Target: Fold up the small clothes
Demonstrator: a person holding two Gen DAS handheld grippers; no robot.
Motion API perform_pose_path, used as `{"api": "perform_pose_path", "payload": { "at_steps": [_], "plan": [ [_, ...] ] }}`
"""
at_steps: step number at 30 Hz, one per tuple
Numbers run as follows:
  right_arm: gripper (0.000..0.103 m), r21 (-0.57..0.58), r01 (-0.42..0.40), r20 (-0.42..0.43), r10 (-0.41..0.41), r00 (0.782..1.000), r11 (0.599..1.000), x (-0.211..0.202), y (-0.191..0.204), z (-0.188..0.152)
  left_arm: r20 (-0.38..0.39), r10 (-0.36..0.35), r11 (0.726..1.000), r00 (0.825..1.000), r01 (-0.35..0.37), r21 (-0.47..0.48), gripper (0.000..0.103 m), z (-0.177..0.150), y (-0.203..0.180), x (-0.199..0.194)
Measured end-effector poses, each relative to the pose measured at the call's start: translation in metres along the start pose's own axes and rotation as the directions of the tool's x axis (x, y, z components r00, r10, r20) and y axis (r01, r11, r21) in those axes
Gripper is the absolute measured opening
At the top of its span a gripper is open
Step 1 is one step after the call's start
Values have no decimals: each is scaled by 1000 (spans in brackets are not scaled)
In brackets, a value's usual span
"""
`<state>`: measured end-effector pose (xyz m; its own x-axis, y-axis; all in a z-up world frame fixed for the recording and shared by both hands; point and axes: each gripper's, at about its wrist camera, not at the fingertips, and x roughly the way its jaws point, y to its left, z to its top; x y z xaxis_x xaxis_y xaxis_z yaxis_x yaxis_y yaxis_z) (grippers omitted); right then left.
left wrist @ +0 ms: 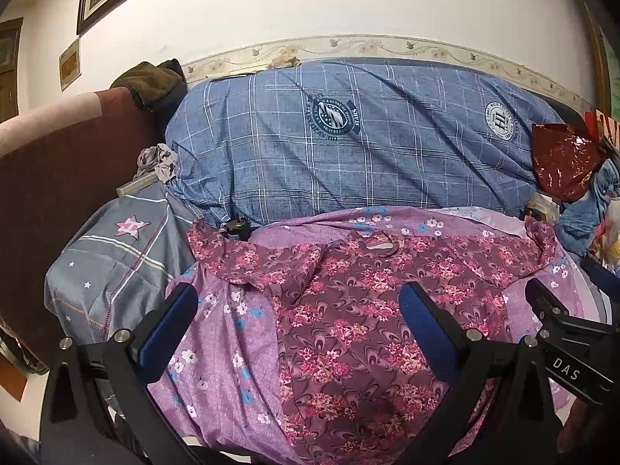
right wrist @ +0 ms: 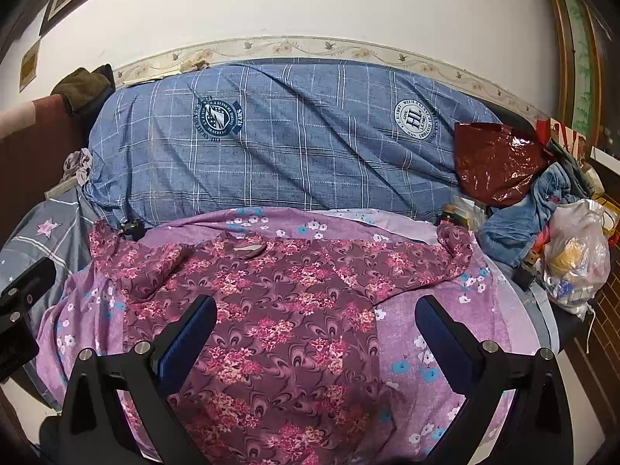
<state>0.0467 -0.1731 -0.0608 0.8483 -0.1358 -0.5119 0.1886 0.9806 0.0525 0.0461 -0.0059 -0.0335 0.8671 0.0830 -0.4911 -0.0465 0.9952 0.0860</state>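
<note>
Both your left gripper [left wrist: 298, 333] and right gripper [right wrist: 316, 333] gape wide, empty — soft floral shirt [right wrist: 271, 310] lies flat just ahead.

We see the maroon floral short-sleeved shirt [left wrist: 348, 310] [right wrist: 279, 310] lying flat on the purple flowered bedsheet [left wrist: 217, 348] [right wrist: 445, 329], collar toward the wall. Behind the shirt lies the long blue checked bolster [left wrist: 348, 147] [right wrist: 290, 147], running left to right along the white wall [left wrist: 310, 0] [right wrist: 310, 0]. Left of the shirt rests the grey star-printed pillow [left wrist: 116, 263] [right wrist: 38, 232]. At the bolster's right end sits the crumpled dark red plastic bag [left wrist: 562, 162] [right wrist: 496, 162]; before it lies the bunched blue denim garment [left wrist: 585, 213] [right wrist: 531, 217], with the clear plastic bag of items [right wrist: 577, 255] to its right.
</note>
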Motion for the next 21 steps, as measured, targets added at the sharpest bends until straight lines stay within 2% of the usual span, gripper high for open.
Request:
{"api": "perform_pose_path", "payload": {
  "at_steps": [6, 10, 13, 15, 17, 19, 20, 21],
  "plan": [
    [102, 20, 9, -26, -8, 1000, 1000, 32, -9, 5, -42, -26, 1000, 999, 26, -4, 103, 3, -6, 41],
    [102, 85, 46, -63, -41, 997, 995, 70, -40, 8, -145, -49, 999, 988, 47, -19, 103, -3, -12, 102],
    [102, 129, 71, -88, -60, 994, 989, 109, -78, 10, -258, -79, 996, 963, 69, -50, 103, -12, -20, 162],
    [102, 199, 83, -117, -61, 991, 977, 140, -116, 10, -329, -69, 996, 942, 46, -79, 103, -20, -26, 208],
    [102, 304, 81, -154, -35, 987, 949, 175, -167, 4, -360, -18, 997, 933, -10, -77, 103, -22, -31, 245],
    [94, 421, 41, -172, 35, 984, 906, 203, -213, -4, -338, 20, 997, 941, -44, -63, 103, -21, -34, 261],
    [85, 498, 40, -183, 60, 981, 866, 217, -240, -9, -294, 55, 997, 954, -69, -40, 103, -22, -37, 271],
    [82, 583, 36, -181, 86, 980, 812, 229, -267, -15, -280, 64, 997, 958, -75, -28, 103, -24, -37, 275]
  ]
}}
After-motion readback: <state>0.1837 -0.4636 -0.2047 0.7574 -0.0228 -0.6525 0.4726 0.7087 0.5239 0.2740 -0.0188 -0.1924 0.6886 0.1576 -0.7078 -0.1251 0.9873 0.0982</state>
